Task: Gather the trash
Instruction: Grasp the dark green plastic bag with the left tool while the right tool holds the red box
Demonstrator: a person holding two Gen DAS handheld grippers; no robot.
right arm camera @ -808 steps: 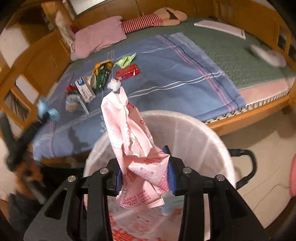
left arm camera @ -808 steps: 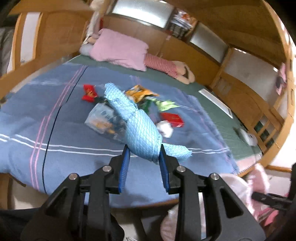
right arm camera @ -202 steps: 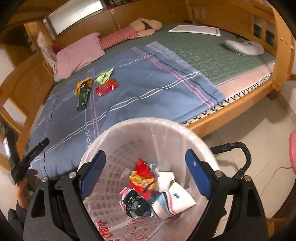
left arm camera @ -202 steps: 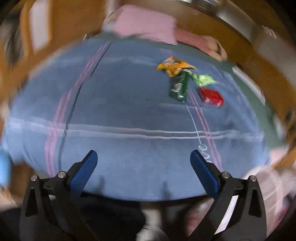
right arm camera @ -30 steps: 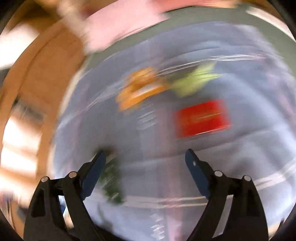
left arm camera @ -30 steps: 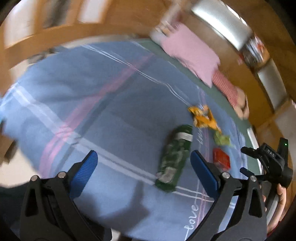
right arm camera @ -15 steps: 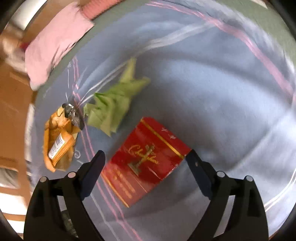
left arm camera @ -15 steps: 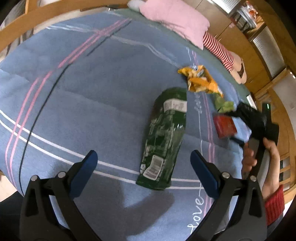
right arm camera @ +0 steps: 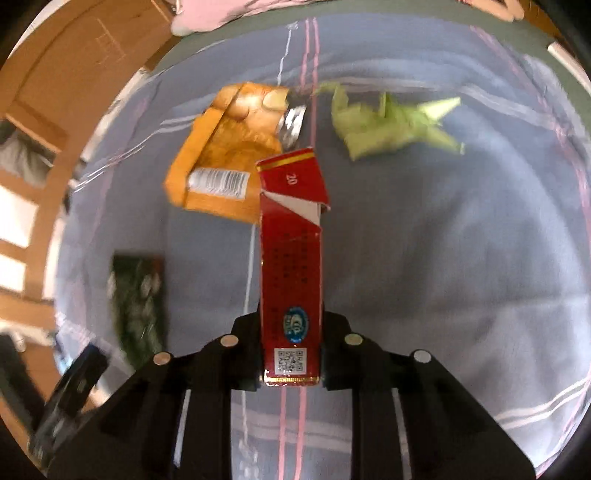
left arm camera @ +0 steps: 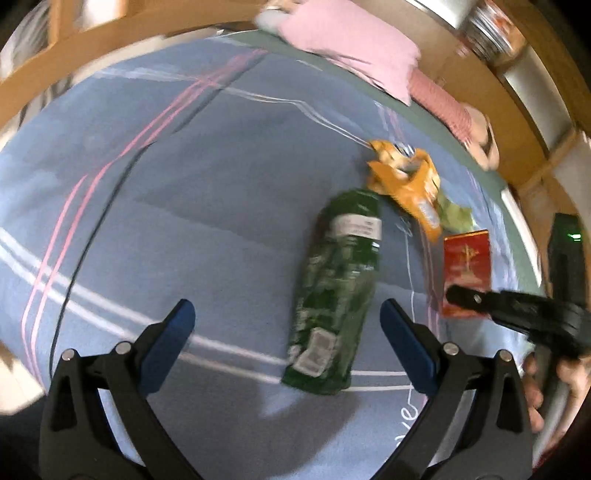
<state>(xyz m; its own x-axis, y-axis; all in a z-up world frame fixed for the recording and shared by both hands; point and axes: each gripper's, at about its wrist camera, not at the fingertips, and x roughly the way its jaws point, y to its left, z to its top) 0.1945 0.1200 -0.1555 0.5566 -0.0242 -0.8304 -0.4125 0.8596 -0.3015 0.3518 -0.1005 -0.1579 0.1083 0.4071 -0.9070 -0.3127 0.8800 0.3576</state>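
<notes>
My right gripper [right arm camera: 291, 352] is shut on the red cigarette pack [right arm camera: 290, 258], which stands on edge between its jaws, lid flap ajar. In the left wrist view the same red pack [left arm camera: 466, 266] lies by the right gripper's black tip [left arm camera: 465, 297]. My left gripper [left arm camera: 284, 332] is open above the blue bedspread, with the lower end of the green snack bag [left arm camera: 338, 288] between its blue pads [left arm camera: 404, 341], untouched. An orange wrapper [left arm camera: 410, 184] and a crumpled green paper [right arm camera: 391, 123] lie beyond. The orange wrapper [right arm camera: 225, 158] sits just behind the red pack.
A pink pillow [left arm camera: 351, 40] and a striped soft toy [left arm camera: 443, 103] lie at the head of the bed. Wooden bed rails [left arm camera: 110, 33] run along the far and left sides. A person's hand [left arm camera: 554, 384] holds the right gripper's handle.
The right gripper has closed on the red pack, which now stands on edge between its jaws instead of lying flat. The left gripper has barely shifted over the green bag.
</notes>
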